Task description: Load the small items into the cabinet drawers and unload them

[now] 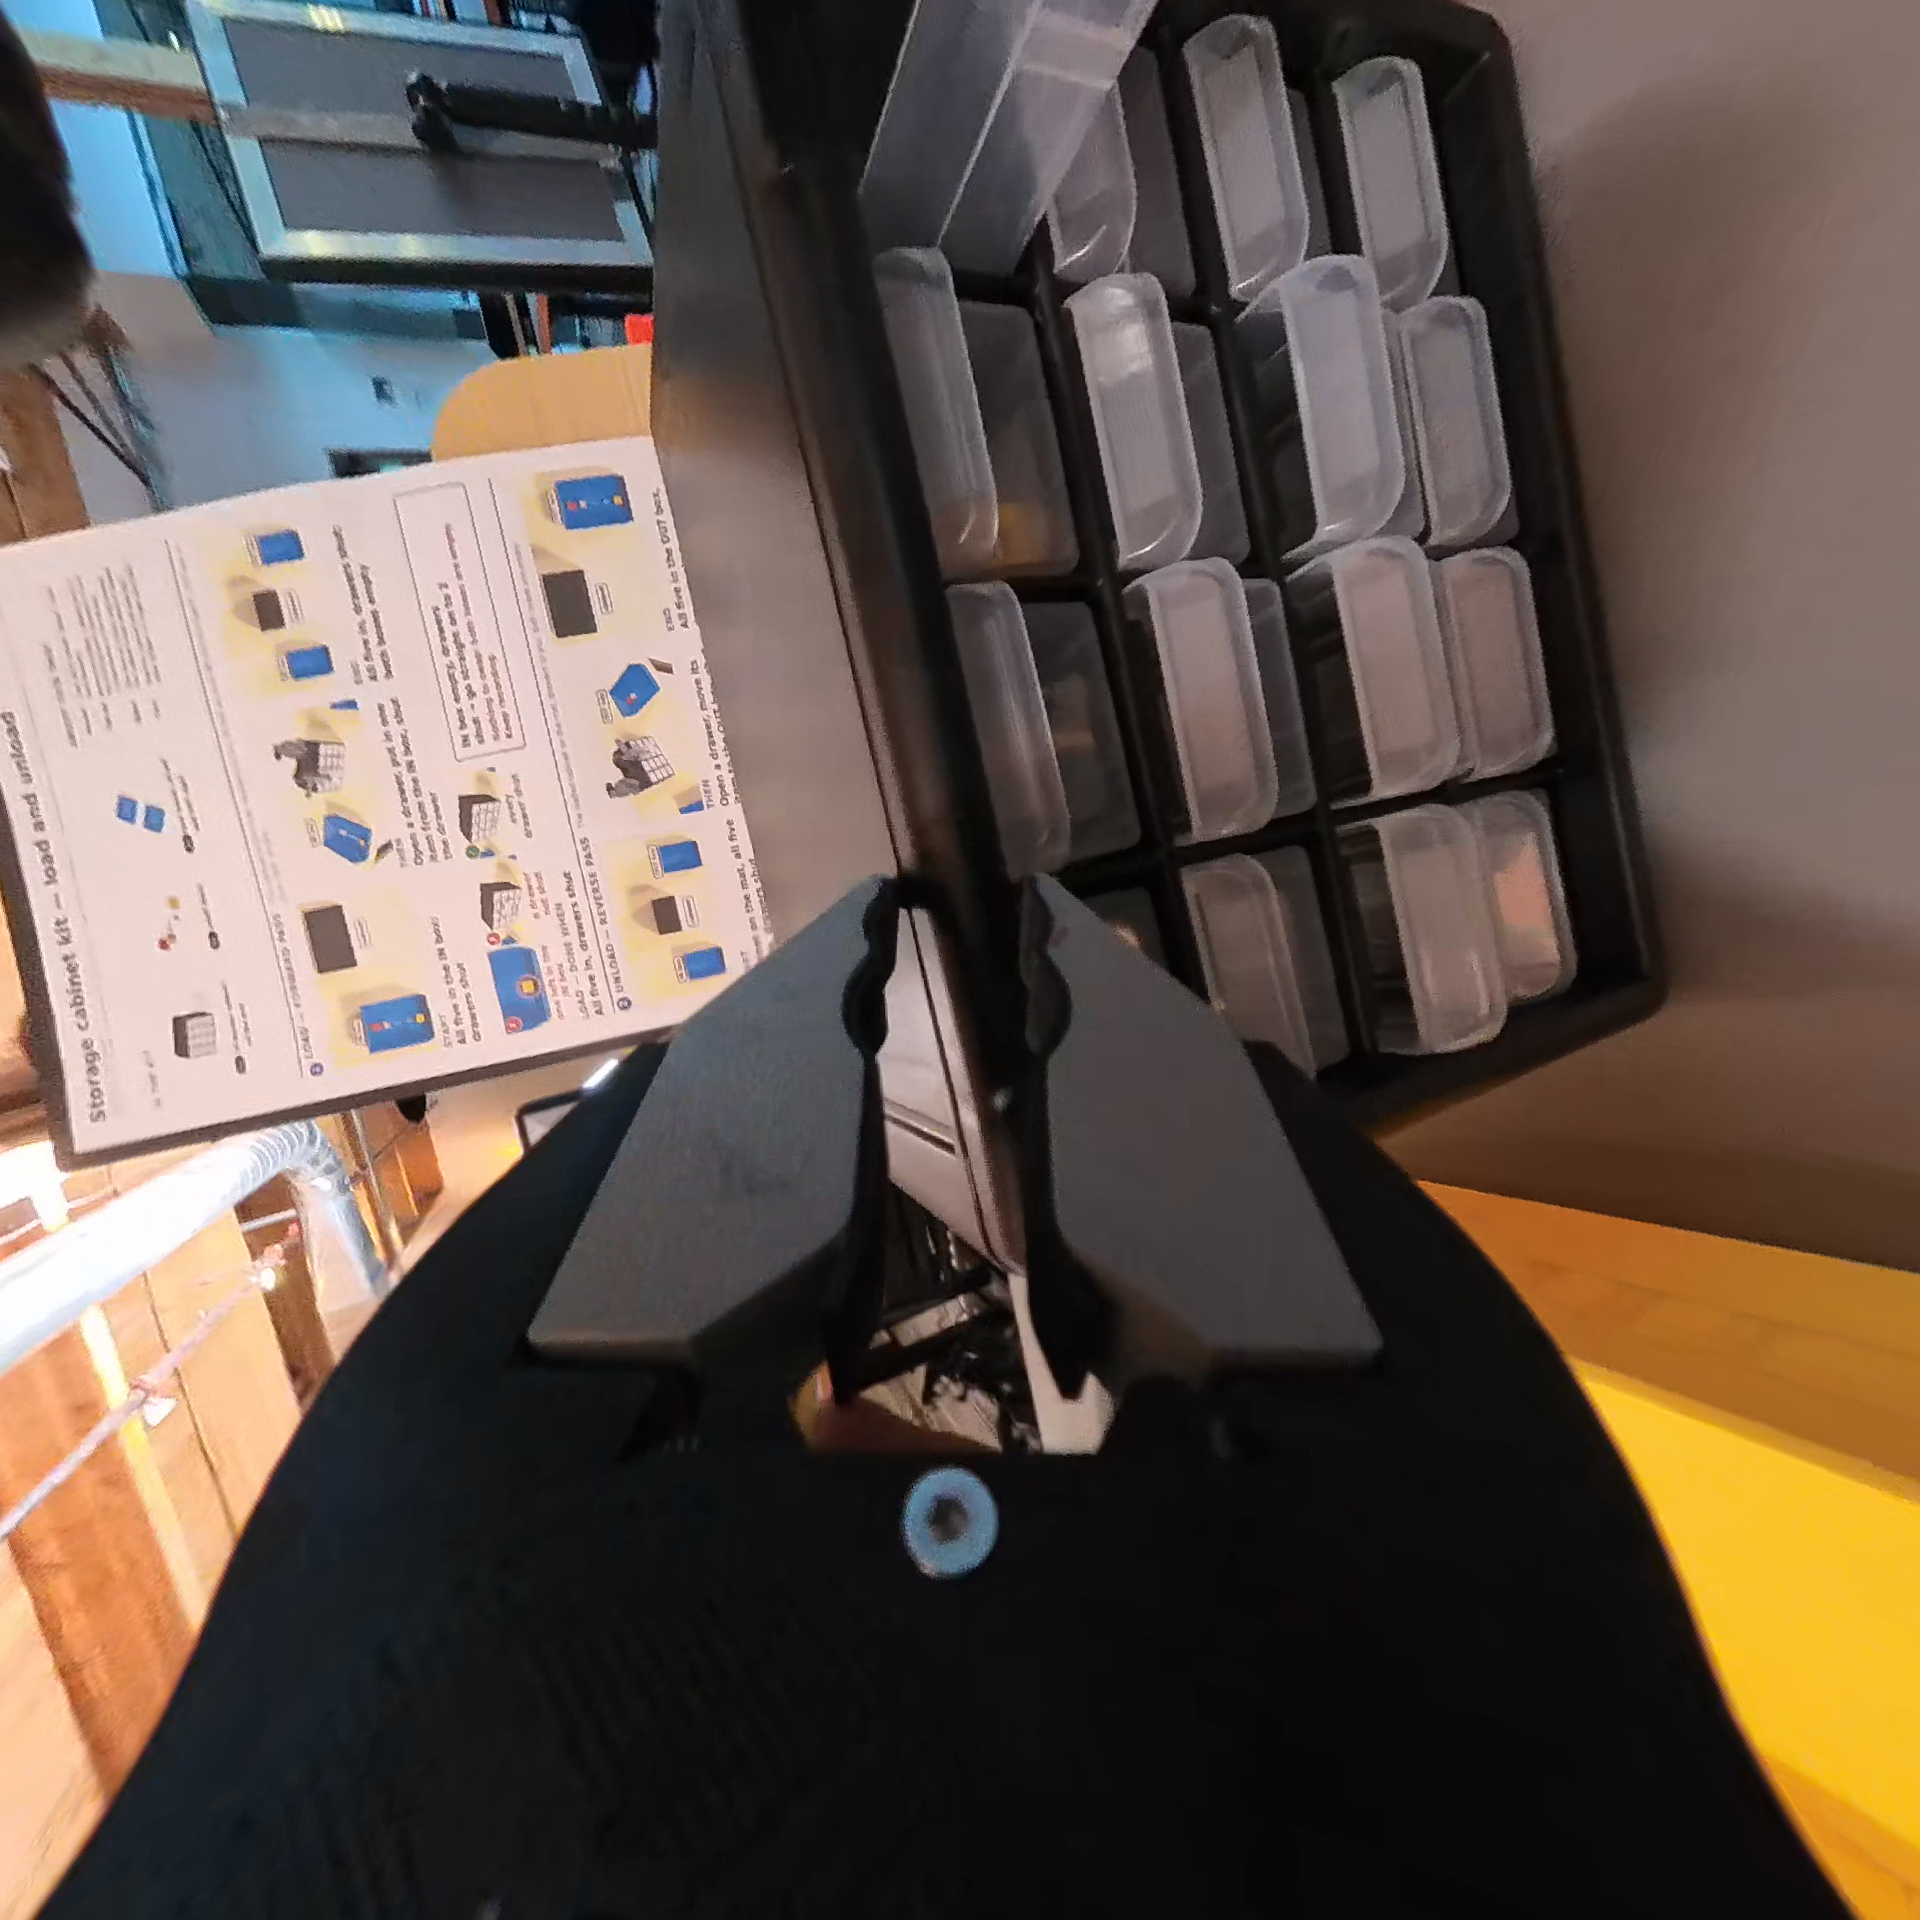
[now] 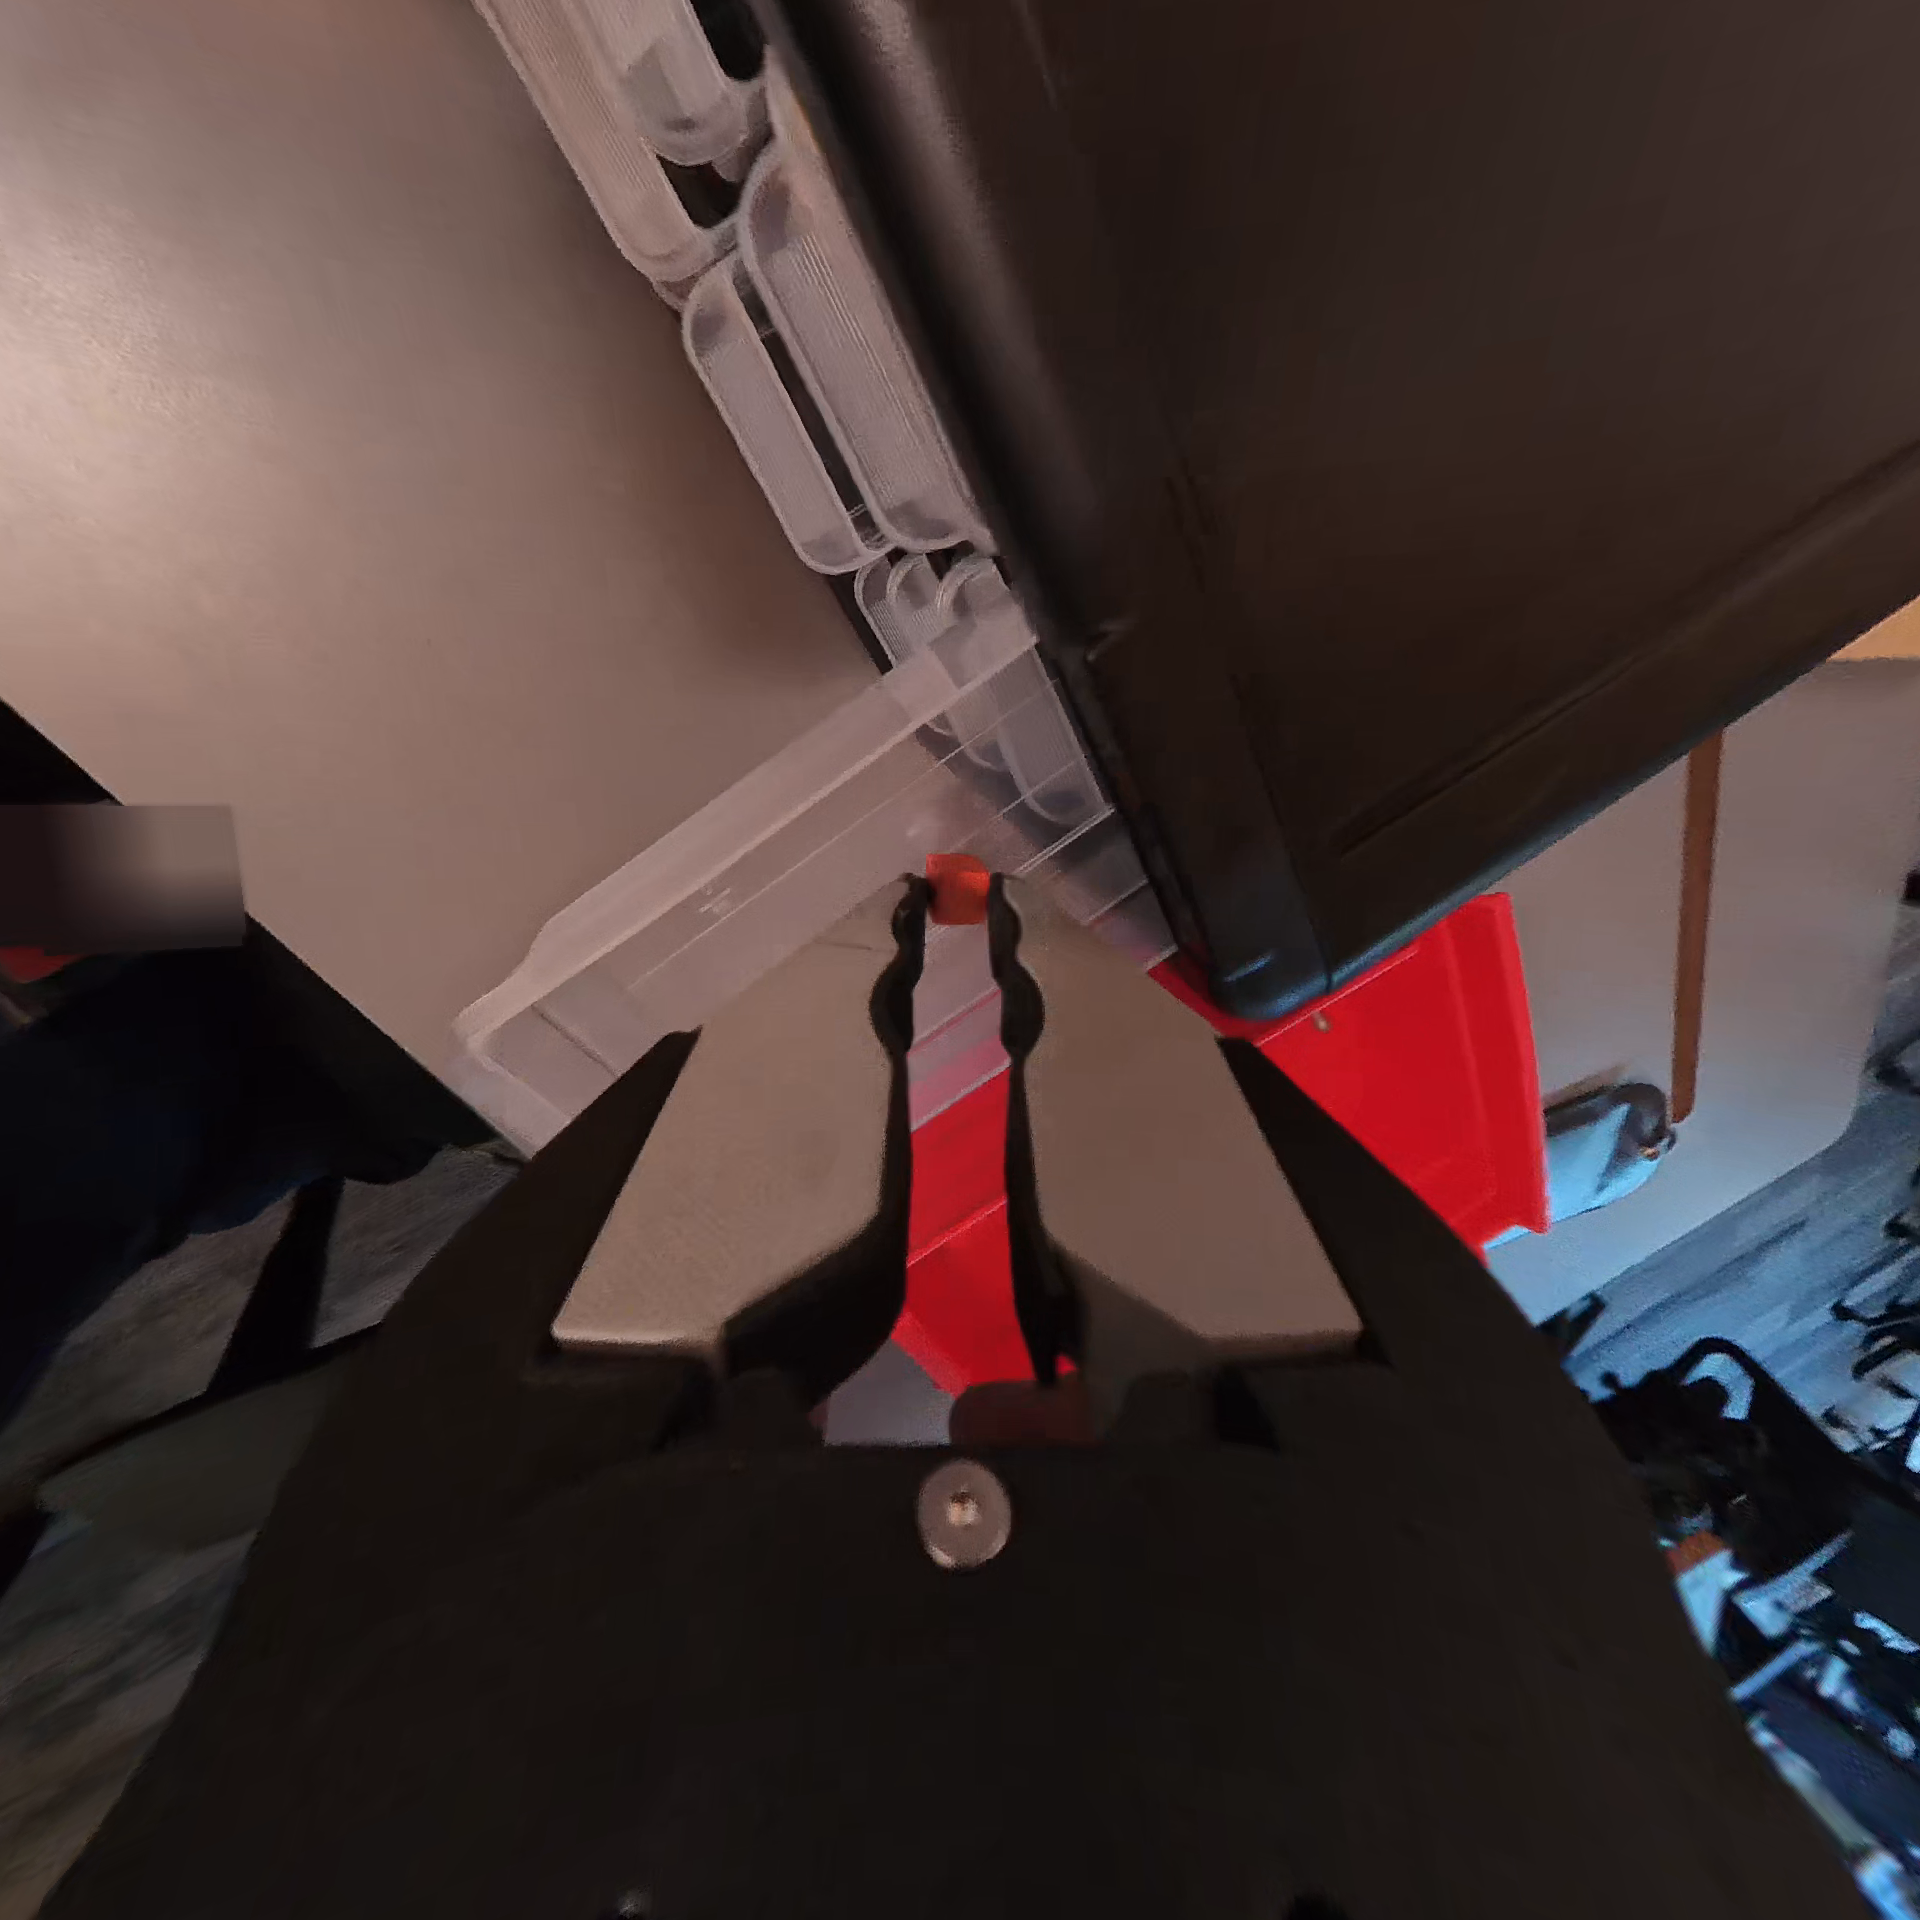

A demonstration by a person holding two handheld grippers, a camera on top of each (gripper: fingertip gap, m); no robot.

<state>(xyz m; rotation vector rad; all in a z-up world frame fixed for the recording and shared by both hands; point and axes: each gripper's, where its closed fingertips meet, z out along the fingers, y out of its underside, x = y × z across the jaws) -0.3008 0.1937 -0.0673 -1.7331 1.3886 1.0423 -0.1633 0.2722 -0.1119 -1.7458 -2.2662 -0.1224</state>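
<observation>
Left gripper clamps the black cabinet by its top edge, one finger on either side of the panel. The cabinet's clear drawers fill a grid on its front; one drawer stands pulled far out at the corner nearest the right gripper. The right gripper pinches a small red item between its fingertips, held at the open drawer's wall. A red bin sits behind the cabinet's corner. A printed sheet stands beside the cabinet, and the surface is pale grey
</observation>
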